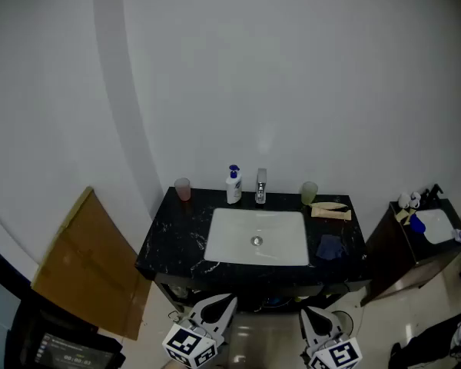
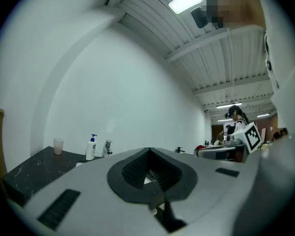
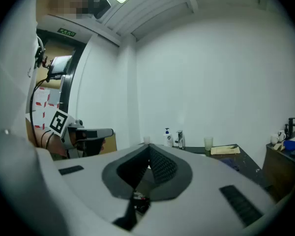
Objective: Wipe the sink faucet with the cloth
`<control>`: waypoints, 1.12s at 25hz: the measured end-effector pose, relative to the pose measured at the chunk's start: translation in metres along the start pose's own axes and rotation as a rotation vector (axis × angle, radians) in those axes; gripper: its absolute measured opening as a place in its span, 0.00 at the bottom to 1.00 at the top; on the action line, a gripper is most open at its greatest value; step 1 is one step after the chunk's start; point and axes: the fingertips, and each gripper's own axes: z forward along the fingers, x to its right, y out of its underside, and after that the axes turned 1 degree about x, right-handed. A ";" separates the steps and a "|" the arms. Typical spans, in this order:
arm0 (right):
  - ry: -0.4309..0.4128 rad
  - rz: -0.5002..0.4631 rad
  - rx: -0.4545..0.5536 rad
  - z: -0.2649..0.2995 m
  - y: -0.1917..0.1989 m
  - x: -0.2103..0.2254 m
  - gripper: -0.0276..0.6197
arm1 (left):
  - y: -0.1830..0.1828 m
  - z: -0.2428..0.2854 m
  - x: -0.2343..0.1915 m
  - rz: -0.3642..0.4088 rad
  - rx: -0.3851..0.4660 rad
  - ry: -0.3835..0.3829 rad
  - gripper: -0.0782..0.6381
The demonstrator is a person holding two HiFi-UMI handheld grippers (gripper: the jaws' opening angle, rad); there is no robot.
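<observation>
The chrome faucet (image 1: 260, 187) stands at the back of the white sink (image 1: 223, 241), which is set in a black marble counter (image 1: 173, 241). A dark blue cloth (image 1: 329, 247) lies crumpled on the counter to the right of the basin. Both grippers hang low in front of the counter, away from it. The left gripper (image 1: 215, 310) is below the sink's left half, the right gripper (image 1: 316, 321) below the cloth. In the left gripper view the left gripper (image 2: 149, 150) has its jaws together and empty, with the faucet (image 2: 107, 148) far off. The right gripper (image 3: 148, 147) is likewise shut and empty, with the faucet (image 3: 180, 139) and cloth (image 3: 229, 162) beyond it.
A soap pump bottle (image 1: 233, 185) and a pink cup (image 1: 183, 189) stand left of the faucet. A green cup (image 1: 309, 193) and a beige item (image 1: 330, 211) are to its right. A cardboard sheet (image 1: 92, 260) leans at the left. A dark side cabinet (image 1: 415, 256) stands at the right.
</observation>
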 end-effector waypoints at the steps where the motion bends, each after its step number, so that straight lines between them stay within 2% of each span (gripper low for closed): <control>1: -0.001 -0.002 0.000 0.000 -0.001 0.000 0.05 | -0.001 0.000 0.000 0.000 0.000 0.000 0.11; 14: -0.023 0.008 0.000 -0.010 0.002 0.019 0.05 | 0.002 0.017 0.017 -0.001 -0.010 -0.021 0.11; 28: -0.126 0.018 -0.021 -0.021 0.014 0.042 0.05 | 0.021 0.034 0.043 -0.006 -0.017 -0.096 0.11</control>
